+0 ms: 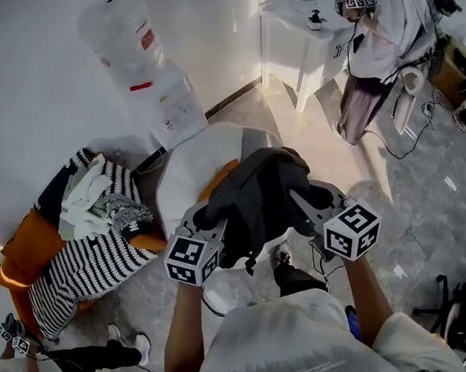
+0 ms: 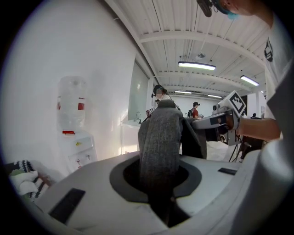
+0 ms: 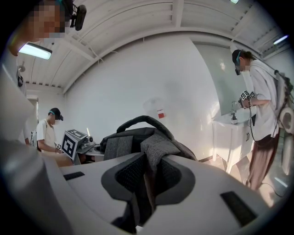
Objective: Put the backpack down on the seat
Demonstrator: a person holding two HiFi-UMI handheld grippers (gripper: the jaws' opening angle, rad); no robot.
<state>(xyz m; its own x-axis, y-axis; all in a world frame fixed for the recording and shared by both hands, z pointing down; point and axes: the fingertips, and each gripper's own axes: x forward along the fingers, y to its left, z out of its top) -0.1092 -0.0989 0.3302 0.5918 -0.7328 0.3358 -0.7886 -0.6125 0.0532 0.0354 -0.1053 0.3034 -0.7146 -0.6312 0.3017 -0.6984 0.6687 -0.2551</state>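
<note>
the backpack (image 1: pixel 258 195) hangs in the air between the two grippers, dark grey and slumped, not yet resting on anything. the left gripper (image 1: pixel 210 222) is clamped on its padded grey strap (image 2: pixel 158 137), which rises straight out from between the jaws. the right gripper (image 1: pixel 303 203) is pinched on a fold of grey fabric on the bag's other side, with the carry handle arching just beyond it. holding both sides seems meant to keep the bag level and spread, so it can be lowered flat rather than swinging.

the white seat (image 1: pixel 185 173) lies ahead of and below both grippers, partly under the bag, so the lowering looks close but not done. further off to the left gripper's side sit a pile of striped cloth (image 1: pixel 86 267) and a water dispenser (image 1: pixel 132 52). beyond the right gripper, another person stands at a white table (image 1: pixel 296 22).
</note>
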